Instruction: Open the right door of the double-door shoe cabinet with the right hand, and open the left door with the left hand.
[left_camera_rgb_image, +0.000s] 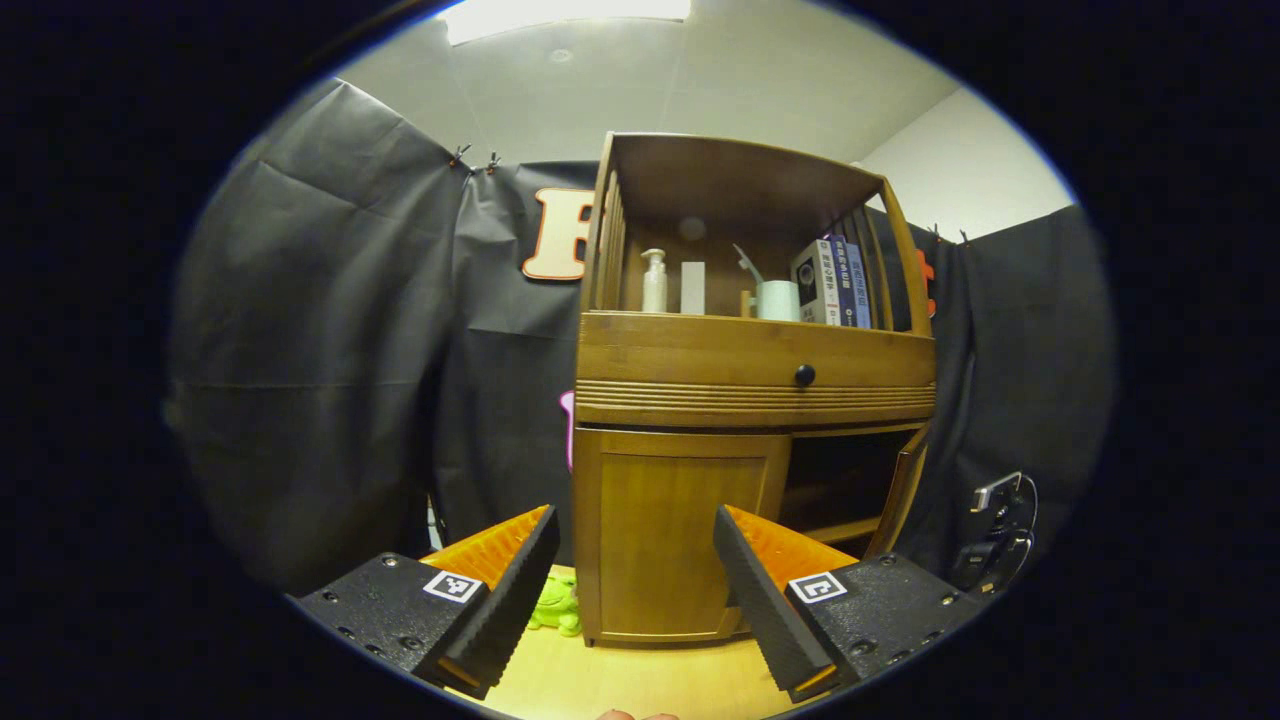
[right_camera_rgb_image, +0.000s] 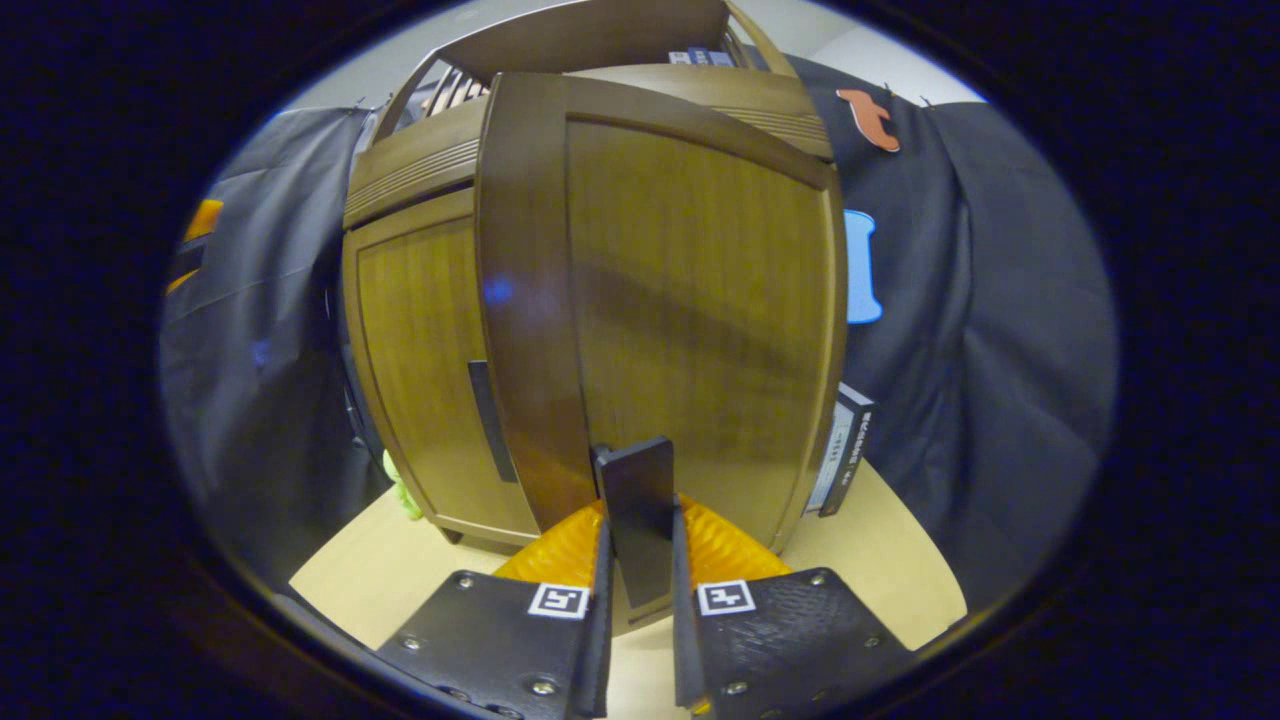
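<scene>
The right door (right_camera_rgb_image: 690, 300) stood upright, swung out toward the right gripper (right_camera_rgb_image: 638, 600), whose jaws clamped its vertical handle (right_camera_rgb_image: 637, 515). The left door (left_camera_rgb_image: 665, 530) sat closed. The left gripper (left_camera_rgb_image: 635, 590) hung wide before it, above the surface (left_camera_rgb_image: 620, 680).

Left gripper view: set back, low, facing the brown wooden double-door shoe cabinet (left_camera_rgb_image: 750, 400) front-on. Right gripper view: close against its open right door (right_camera_rgb_image: 690, 320). Shared: cabinet, pale wooden counter (left_camera_rgb_image: 620, 680).

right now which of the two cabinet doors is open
The right door is open: it is swung out, with the right claw shut on its dark handle. The left door sits flush and closed.
</scene>
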